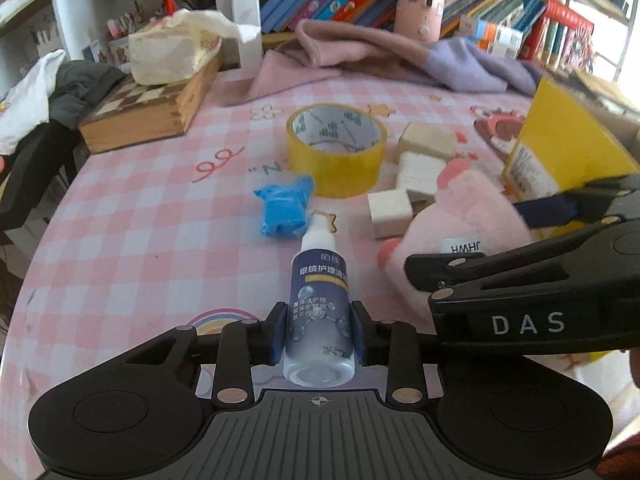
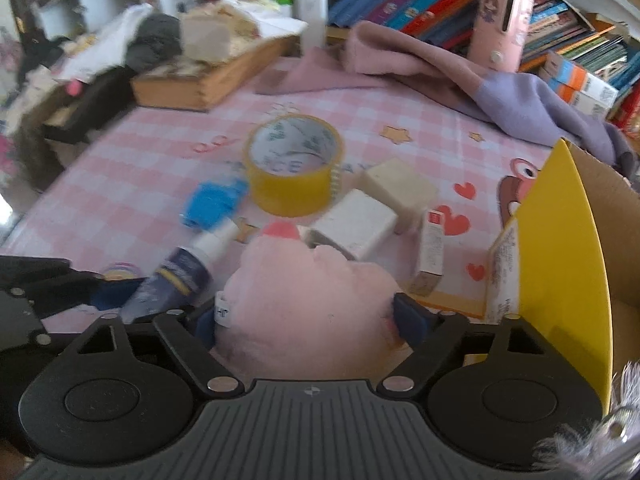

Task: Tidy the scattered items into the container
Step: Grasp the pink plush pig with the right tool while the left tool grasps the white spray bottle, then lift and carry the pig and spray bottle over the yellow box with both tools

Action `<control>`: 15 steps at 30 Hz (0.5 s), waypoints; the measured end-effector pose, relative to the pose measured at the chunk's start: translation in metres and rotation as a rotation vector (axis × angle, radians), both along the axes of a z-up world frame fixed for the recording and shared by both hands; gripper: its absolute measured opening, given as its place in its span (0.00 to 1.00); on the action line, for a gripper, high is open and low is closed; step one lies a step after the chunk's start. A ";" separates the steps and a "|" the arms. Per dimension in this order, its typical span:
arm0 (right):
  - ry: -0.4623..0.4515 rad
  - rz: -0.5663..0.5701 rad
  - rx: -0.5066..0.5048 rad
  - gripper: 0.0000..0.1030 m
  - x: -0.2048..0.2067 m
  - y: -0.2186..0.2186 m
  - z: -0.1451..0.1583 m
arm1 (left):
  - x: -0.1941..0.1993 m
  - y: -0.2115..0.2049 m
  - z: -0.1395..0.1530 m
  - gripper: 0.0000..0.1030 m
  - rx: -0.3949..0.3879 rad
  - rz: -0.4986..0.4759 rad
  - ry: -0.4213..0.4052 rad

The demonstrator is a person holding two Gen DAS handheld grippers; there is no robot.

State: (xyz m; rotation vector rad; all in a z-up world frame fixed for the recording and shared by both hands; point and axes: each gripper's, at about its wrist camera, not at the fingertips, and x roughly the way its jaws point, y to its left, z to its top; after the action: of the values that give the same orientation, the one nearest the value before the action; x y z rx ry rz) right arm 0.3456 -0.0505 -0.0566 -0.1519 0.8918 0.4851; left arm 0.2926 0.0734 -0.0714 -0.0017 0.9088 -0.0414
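So the left gripper (image 1: 319, 332) is pinching the spray bottle (image 1: 320, 304) low on the pink checkered tablecloth (image 1: 132, 220), while the right gripper (image 2: 310, 316) has its pads squeezing the pink plush toy (image 2: 304, 304), right beside the yellow cardboard box (image 2: 568, 264).

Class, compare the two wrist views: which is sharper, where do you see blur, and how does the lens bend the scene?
Left wrist view: the spray bottle is crisp, only the far bookshelf soft. Right wrist view: smeared all over, the tape roll and plush toy fuzzy. Both views: fisheye curves the table edge.
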 end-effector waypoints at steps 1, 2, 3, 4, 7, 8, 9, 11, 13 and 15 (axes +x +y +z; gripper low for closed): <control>-0.007 0.013 0.013 0.68 -0.004 -0.001 0.004 | -0.003 0.002 0.003 0.30 -0.011 0.004 -0.007; -0.025 0.025 0.016 0.60 -0.008 -0.001 0.008 | -0.006 0.003 0.006 0.30 -0.021 0.010 -0.012; -0.039 0.032 0.012 0.59 -0.011 -0.001 0.012 | -0.009 0.005 0.008 0.30 -0.032 0.015 -0.017; -0.039 0.038 0.015 0.58 -0.013 -0.001 0.014 | -0.011 0.007 0.010 0.30 -0.040 0.021 -0.019; -0.014 0.034 0.019 0.57 -0.019 -0.002 0.013 | -0.018 0.008 0.008 0.30 -0.040 0.027 -0.008; -0.016 0.035 0.016 0.57 -0.023 -0.002 0.014 | -0.021 0.009 0.008 0.30 -0.041 0.029 -0.006; -0.014 0.036 0.019 0.57 -0.026 -0.003 0.014 | -0.025 0.009 0.008 0.30 -0.043 0.029 -0.007; -0.006 0.039 0.006 0.61 -0.033 -0.003 0.014 | -0.031 0.009 0.007 0.30 -0.042 0.028 -0.001; -0.012 0.032 -0.017 0.65 -0.038 -0.001 0.013 | -0.035 0.010 0.004 0.30 -0.042 0.030 0.013; -0.012 0.030 -0.042 0.71 -0.041 0.002 0.010 | -0.039 0.010 0.003 0.30 -0.037 0.031 0.020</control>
State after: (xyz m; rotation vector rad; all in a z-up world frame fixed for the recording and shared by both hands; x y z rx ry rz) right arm 0.3045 -0.0485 -0.0464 -0.2064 0.8889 0.4932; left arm 0.2534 0.0832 -0.0685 -0.0510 0.9276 -0.0298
